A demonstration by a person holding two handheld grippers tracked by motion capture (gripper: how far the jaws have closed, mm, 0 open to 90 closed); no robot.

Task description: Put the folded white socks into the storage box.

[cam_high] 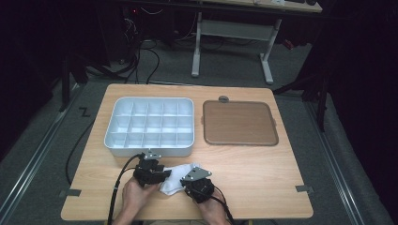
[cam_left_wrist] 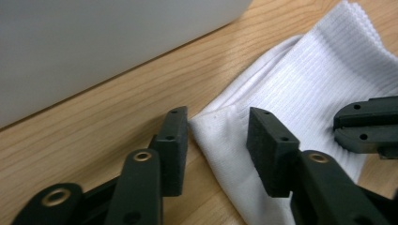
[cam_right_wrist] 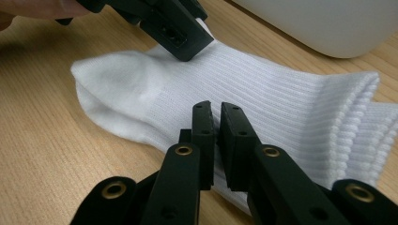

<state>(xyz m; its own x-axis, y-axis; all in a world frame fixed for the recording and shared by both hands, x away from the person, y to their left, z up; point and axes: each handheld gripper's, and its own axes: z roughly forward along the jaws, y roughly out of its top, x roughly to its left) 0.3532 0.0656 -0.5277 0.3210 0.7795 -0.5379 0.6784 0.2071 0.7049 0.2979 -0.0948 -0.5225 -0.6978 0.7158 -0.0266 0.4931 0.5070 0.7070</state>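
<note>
Two tools: right tool (cam_right_wrist: 215, 123) pinching soft white ribbed sock (cam_right_wrist: 263, 108); left tool (cam_left_wrist: 216, 133) apart around its edge. Could slip free, grabbed thin.

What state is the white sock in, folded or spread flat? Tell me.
Spread flat. The white sock lies flat on the wooden table, heel and ribbed cuff showing, with no fold across it. Its far layers cannot be told.

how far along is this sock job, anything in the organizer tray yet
Early on. Done: the white sock lies flat on the table, and the right gripper is pinched shut on one edge. In hand: the left gripper straddles the sock's other end, pads not yet pressing. Left: whatever handling follows; the white compartment tray holds nothing, and the brown tray is bare.
</note>
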